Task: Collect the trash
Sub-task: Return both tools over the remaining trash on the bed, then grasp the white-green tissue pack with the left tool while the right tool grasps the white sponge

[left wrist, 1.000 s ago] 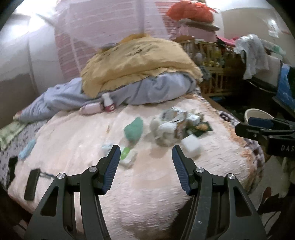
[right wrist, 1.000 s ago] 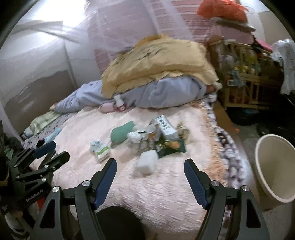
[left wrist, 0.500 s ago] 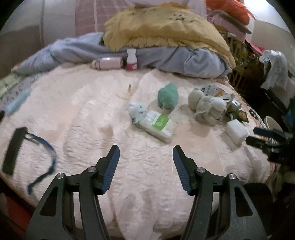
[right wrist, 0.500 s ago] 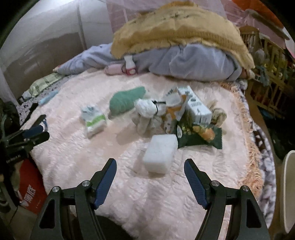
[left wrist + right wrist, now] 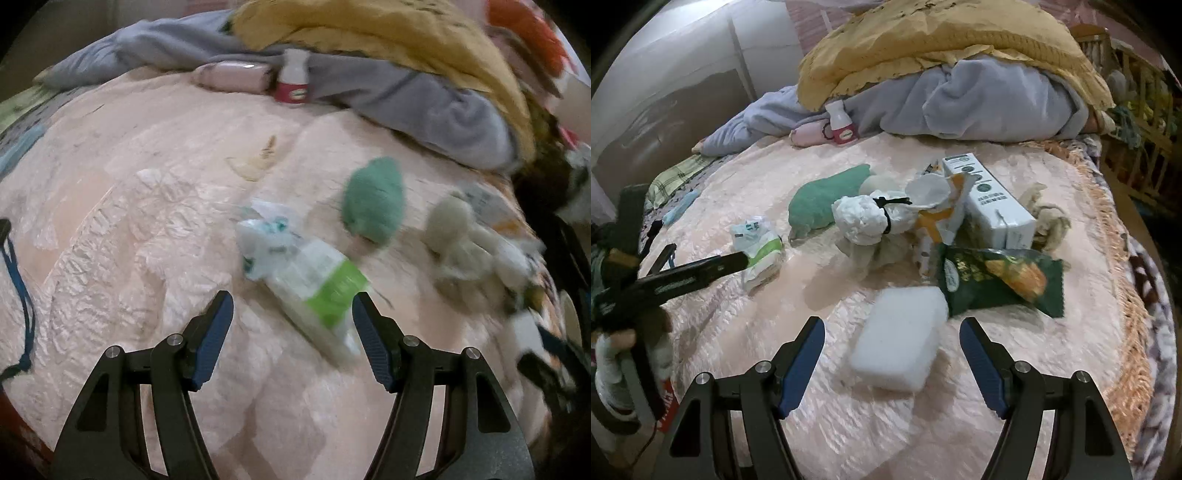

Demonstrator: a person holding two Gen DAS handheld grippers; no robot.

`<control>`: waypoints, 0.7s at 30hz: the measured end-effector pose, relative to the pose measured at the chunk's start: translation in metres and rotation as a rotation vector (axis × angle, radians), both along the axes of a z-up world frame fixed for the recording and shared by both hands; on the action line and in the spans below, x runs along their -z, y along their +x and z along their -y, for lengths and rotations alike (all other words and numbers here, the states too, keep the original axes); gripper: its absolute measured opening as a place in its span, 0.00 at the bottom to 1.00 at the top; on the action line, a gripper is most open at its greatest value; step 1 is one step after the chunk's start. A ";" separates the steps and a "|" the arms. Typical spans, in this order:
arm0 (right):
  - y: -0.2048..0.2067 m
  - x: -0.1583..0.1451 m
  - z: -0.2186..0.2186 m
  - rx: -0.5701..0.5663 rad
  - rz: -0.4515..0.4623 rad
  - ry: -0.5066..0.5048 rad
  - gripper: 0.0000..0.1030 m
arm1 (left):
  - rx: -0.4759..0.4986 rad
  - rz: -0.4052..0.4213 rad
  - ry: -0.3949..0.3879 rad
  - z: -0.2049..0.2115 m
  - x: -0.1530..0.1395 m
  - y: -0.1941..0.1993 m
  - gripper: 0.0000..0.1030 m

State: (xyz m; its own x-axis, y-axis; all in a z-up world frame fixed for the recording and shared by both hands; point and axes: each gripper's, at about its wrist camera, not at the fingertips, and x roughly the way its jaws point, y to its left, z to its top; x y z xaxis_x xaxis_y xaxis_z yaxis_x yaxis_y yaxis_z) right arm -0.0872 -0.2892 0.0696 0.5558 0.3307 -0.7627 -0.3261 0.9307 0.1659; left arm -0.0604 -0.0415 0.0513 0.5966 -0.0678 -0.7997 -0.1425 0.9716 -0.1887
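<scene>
Trash lies on a pink bedspread (image 5: 110, 229). My left gripper (image 5: 291, 314) is open, and a white and green tissue pack (image 5: 306, 273) lies between and just beyond its fingertips; the pack also shows in the right wrist view (image 5: 757, 243). My right gripper (image 5: 892, 339) is open around the near end of a white foam block (image 5: 897, 347). Beyond lie a green snack bag (image 5: 1001, 280), a white carton (image 5: 993, 199), a tied white bag (image 5: 868, 218), crumpled paper (image 5: 938, 206) and a green cloth (image 5: 820, 199).
A yellow blanket (image 5: 923, 44) and grey bedding (image 5: 979, 96) are piled at the back, with a small red and white bottle (image 5: 842, 127) and a pink item (image 5: 807, 134) in front. A wooden crib (image 5: 1145, 107) stands right. A blue cord (image 5: 18, 295) lies left.
Both grippers have moved forward and down over the bed. The tissue pack now lies at my left fingertips, the foam block between my right fingers. Both stay open.
</scene>
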 end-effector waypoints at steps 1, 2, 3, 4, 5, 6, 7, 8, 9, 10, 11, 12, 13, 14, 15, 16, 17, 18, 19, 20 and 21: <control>0.001 0.001 -0.001 0.003 0.000 0.004 0.71 | -0.005 -0.006 -0.002 0.001 0.003 0.004 0.64; 0.003 0.002 -0.002 0.002 -0.003 0.010 0.71 | -0.007 -0.015 -0.002 0.003 0.007 0.008 0.64; 0.004 0.003 -0.003 -0.001 -0.006 0.010 0.69 | -0.009 -0.022 -0.001 0.006 0.010 0.011 0.64; 0.005 0.005 -0.005 -0.002 -0.004 -0.001 0.57 | -0.012 -0.025 -0.002 0.008 0.012 0.014 0.64; 0.006 0.006 -0.006 0.000 -0.002 -0.016 0.45 | -0.012 -0.021 -0.007 0.010 0.014 0.015 0.64; 0.006 0.008 -0.006 0.003 -0.003 -0.029 0.43 | -0.008 -0.017 -0.012 0.011 0.014 0.016 0.64; 0.006 0.011 -0.005 0.006 -0.009 -0.030 0.42 | 0.001 -0.016 -0.020 0.012 0.015 0.017 0.63; 0.005 0.013 -0.002 0.012 -0.015 -0.019 0.38 | 0.009 -0.016 -0.029 0.013 0.015 0.017 0.61; 0.003 0.014 0.001 0.018 -0.016 -0.006 0.38 | 0.019 -0.008 -0.044 0.013 0.014 0.015 0.47; -0.001 0.013 0.005 0.026 -0.013 0.018 0.38 | 0.036 -0.002 -0.068 0.012 0.014 0.013 0.33; -0.004 0.011 0.009 0.029 -0.009 0.034 0.37 | 0.044 -0.001 -0.078 0.012 0.013 0.012 0.29; -0.009 0.008 0.012 0.029 -0.002 0.054 0.37 | 0.044 0.001 -0.089 0.011 0.010 0.008 0.24; -0.013 0.003 0.014 0.027 0.007 0.066 0.37 | 0.045 0.005 -0.099 0.009 0.007 0.004 0.20; -0.018 -0.001 0.016 0.022 0.019 0.075 0.37 | 0.052 0.015 -0.117 0.008 0.003 -0.001 0.18; -0.024 -0.006 0.017 0.015 0.034 0.081 0.37 | 0.063 0.026 -0.129 0.007 -0.001 -0.006 0.15; -0.029 -0.010 0.018 0.013 0.043 0.085 0.37 | 0.070 0.033 -0.132 0.007 -0.004 -0.010 0.14; -0.032 -0.014 0.019 0.010 0.051 0.092 0.37 | 0.082 0.042 -0.136 0.008 -0.009 -0.016 0.13; -0.037 -0.018 0.021 0.008 0.060 0.102 0.37 | 0.097 0.050 -0.140 0.009 -0.013 -0.022 0.13; -0.040 -0.022 0.022 0.006 0.065 0.104 0.37 | 0.108 0.057 -0.144 0.010 -0.017 -0.027 0.13; -0.043 -0.025 0.023 0.006 0.072 0.103 0.37 | 0.121 0.066 -0.149 0.012 -0.021 -0.033 0.13; -0.047 -0.028 0.024 0.007 0.082 0.100 0.37 | 0.139 0.076 -0.153 0.015 -0.026 -0.040 0.13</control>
State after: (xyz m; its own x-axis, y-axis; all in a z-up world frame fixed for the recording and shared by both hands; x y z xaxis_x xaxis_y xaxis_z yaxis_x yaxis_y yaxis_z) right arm -0.1343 -0.3127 0.0974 0.6177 0.3985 -0.6780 -0.3358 0.9132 0.2308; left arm -0.1004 -0.0564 0.0773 0.6313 -0.2705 -0.7269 0.0108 0.9402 -0.3405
